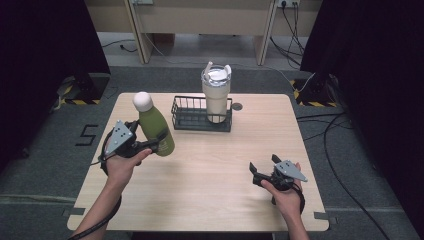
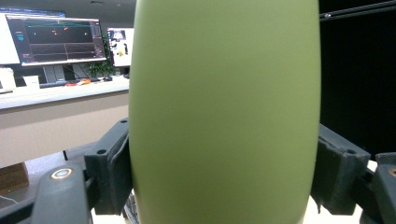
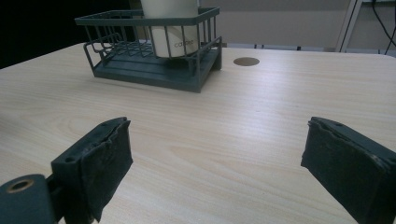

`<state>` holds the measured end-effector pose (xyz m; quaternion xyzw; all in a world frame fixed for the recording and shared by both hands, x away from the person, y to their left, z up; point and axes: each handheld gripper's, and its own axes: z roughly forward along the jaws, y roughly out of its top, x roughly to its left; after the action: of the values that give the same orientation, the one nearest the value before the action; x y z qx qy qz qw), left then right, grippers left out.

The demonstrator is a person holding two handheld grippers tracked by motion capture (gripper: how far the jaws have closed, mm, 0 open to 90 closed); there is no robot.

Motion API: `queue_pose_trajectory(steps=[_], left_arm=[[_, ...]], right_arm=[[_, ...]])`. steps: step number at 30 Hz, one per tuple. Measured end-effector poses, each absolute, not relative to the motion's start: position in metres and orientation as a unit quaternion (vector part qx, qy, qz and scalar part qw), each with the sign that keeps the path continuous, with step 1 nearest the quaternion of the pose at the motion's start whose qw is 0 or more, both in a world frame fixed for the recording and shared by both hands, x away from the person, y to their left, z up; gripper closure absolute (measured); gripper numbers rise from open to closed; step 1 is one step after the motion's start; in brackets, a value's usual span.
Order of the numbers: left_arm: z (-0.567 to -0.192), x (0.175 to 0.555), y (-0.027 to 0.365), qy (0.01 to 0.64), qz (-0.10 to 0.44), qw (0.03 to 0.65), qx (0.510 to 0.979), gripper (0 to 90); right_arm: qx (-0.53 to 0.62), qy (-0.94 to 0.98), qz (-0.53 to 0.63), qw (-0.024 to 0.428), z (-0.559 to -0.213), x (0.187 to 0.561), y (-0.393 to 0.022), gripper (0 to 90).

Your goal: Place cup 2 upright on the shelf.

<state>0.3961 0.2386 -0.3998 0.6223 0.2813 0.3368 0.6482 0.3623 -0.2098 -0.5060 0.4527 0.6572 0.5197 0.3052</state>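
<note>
Tilting green bottle [image 1: 156, 131], white rounded cap [image 1: 142, 101]

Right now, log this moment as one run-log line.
left gripper: shut on green bottle | right gripper: open, empty | cream tumbler: in dark wire basket

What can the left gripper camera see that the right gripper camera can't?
Left gripper view alone: the green bottle clamped between that gripper's pads, and computer screens on a desk behind.

Right gripper view alone: the dark wire basket with the cream tumbler standing in it, and the bare wooden table between open jaws.

Both: two black pads rising from the bottom.
</note>
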Motion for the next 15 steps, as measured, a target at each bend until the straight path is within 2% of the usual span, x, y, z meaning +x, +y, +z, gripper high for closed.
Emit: queue_pose_trajectory(steps=[15], left_arm=[[-0.394, 0.415, 0.233, 0.284, 0.341, 0.643, 0.624, 21.1]], right_arm=[[0.451, 0.659, 0.519, 0.305, -0.507, 0.363, -0.209, 8.8]])
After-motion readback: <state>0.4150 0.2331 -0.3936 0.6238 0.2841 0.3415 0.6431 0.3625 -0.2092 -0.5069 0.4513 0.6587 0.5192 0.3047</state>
